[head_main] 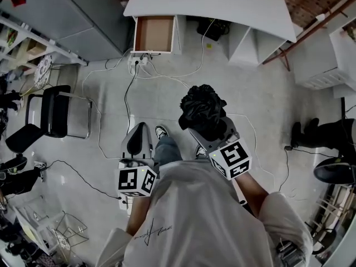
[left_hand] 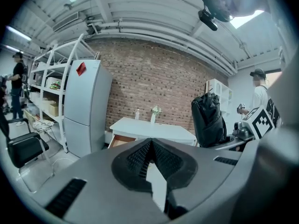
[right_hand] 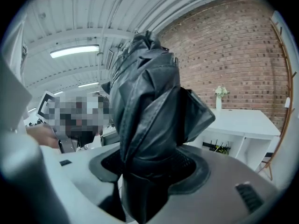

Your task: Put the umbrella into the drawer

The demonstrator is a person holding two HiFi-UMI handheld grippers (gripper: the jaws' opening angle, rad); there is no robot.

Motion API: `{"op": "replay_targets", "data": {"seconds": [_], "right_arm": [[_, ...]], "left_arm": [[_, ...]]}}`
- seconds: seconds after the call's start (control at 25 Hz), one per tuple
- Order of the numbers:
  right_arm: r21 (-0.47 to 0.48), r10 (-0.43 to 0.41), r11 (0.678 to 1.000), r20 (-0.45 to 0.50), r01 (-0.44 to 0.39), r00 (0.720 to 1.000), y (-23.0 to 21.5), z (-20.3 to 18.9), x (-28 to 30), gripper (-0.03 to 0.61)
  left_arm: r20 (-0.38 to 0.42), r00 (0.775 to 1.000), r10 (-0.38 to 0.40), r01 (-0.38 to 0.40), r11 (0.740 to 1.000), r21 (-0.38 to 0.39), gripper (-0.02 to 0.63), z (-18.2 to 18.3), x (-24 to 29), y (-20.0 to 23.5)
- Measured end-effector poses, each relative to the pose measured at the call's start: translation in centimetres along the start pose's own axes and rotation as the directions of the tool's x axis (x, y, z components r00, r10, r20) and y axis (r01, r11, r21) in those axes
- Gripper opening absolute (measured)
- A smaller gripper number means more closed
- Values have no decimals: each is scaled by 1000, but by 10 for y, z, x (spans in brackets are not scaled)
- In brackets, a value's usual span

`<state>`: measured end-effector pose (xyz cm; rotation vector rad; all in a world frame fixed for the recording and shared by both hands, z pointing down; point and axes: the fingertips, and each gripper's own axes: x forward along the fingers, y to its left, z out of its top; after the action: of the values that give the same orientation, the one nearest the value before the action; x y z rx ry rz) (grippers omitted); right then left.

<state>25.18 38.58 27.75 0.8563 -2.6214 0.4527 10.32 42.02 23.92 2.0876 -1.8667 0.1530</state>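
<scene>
Head view: right gripper is clamped on the folded black umbrella, which is held over the floor, well apart from the drawer. Left gripper sits beside it, lower left. The drawer stands pulled out under the white desk. Cables run over the floor between the person and the drawer. Chair at left, fridge at upper left. The script on the shirt is too small to read.

Left gripper view: tips together, holding nothing. The desk and drawer are ahead, with the umbrella upright at right. A red sticker on the fridge is unreadable.

Right gripper view: jaws pressed onto the umbrella's lower end. The bundle blocks the middle of the view. The desk is at right and bears a vase.
</scene>
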Motion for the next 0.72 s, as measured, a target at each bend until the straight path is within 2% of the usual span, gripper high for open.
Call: {"op": "replay_targets", "data": {"seconds": [0.72], "right_arm": [[-81,19,996,-34,-22,999,36,77,141,268]], "left_arm": [[90,992,85,-80,995,-63,15,55,15,167]]}}
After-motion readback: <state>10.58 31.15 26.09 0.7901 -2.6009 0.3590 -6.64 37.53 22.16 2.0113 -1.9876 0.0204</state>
